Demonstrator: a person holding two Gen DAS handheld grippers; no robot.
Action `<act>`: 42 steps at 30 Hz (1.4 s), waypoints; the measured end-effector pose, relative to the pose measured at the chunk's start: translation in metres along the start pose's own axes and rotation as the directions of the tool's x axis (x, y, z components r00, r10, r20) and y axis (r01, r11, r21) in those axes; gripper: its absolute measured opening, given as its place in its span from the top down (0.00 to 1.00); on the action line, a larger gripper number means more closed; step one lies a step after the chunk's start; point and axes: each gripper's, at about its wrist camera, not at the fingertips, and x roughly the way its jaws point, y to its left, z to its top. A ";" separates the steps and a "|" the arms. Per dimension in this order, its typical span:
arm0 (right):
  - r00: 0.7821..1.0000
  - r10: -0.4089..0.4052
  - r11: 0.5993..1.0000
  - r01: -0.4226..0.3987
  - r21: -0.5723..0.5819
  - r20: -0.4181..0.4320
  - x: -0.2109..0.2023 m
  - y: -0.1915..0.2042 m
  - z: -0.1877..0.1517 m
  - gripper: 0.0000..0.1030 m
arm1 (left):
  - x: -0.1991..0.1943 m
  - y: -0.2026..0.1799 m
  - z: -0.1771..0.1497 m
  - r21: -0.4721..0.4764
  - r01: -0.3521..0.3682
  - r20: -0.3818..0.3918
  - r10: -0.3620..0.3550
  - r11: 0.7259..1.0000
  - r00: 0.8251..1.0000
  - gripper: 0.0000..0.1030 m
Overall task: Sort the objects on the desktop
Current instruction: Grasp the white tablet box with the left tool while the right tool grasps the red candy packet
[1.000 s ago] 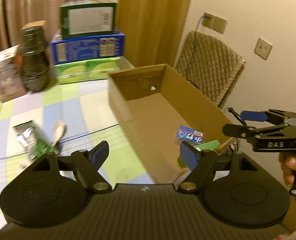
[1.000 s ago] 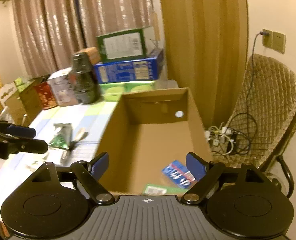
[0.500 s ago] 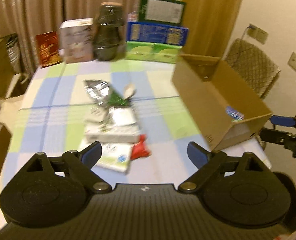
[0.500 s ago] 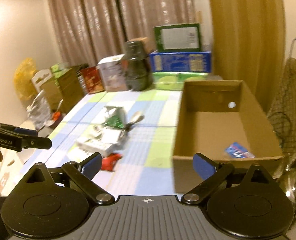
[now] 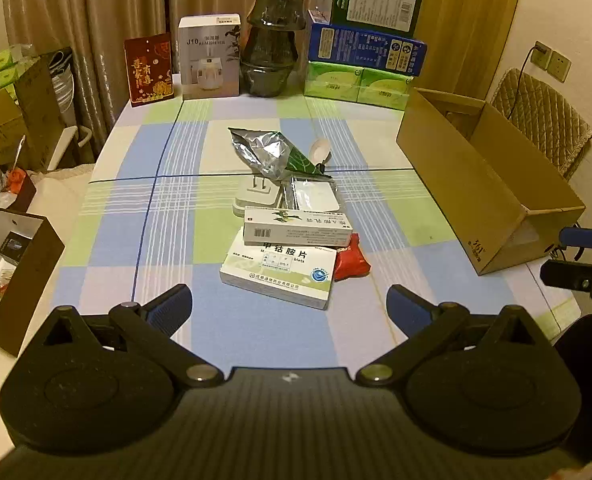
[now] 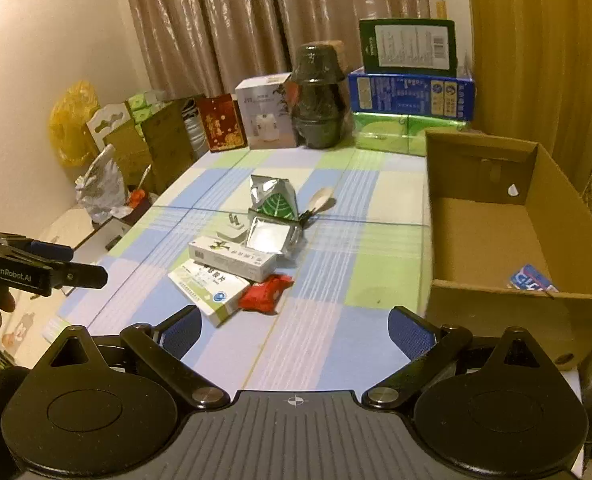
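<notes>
Both tools hang above the near edge of the checked tablecloth (image 5: 168,208), and both are released and hold nothing: the left gripper (image 5: 290,306) has its blue pads spread wide at the bottom of its own view, and the right gripper (image 6: 296,328) likewise in its view. The things left to sort lie in a heap at the centre of the left view: a green-and-white medicine box (image 5: 278,272) nearest, a white medicine carton (image 5: 297,232) stacked across its far edge, a red packet (image 5: 349,262) touching the box's right end, then a white plug adapter (image 5: 254,196), a crumpled foil pouch (image 5: 270,152) and a pale spoon (image 5: 320,148) farther up. The cardboard box (image 5: 483,196) stands at the right of that frame; in the right view a blue packet (image 6: 531,278) lies on its floor. The step in hand is probably choosing the next item. The red packet looks the easiest for the right gripper, being nearest the box and free on top; pinch across its narrow width, lift straight up so the medicine box is not dragged, then carry it over the low near wall
</notes>
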 end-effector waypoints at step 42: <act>0.982 0.085 0.996 -0.084 0.009 -0.170 0.221 0.003 0.003 0.47 | 0.157 0.058 -0.007 -0.183 0.085 -0.151 -0.113 0.980 0.982 0.02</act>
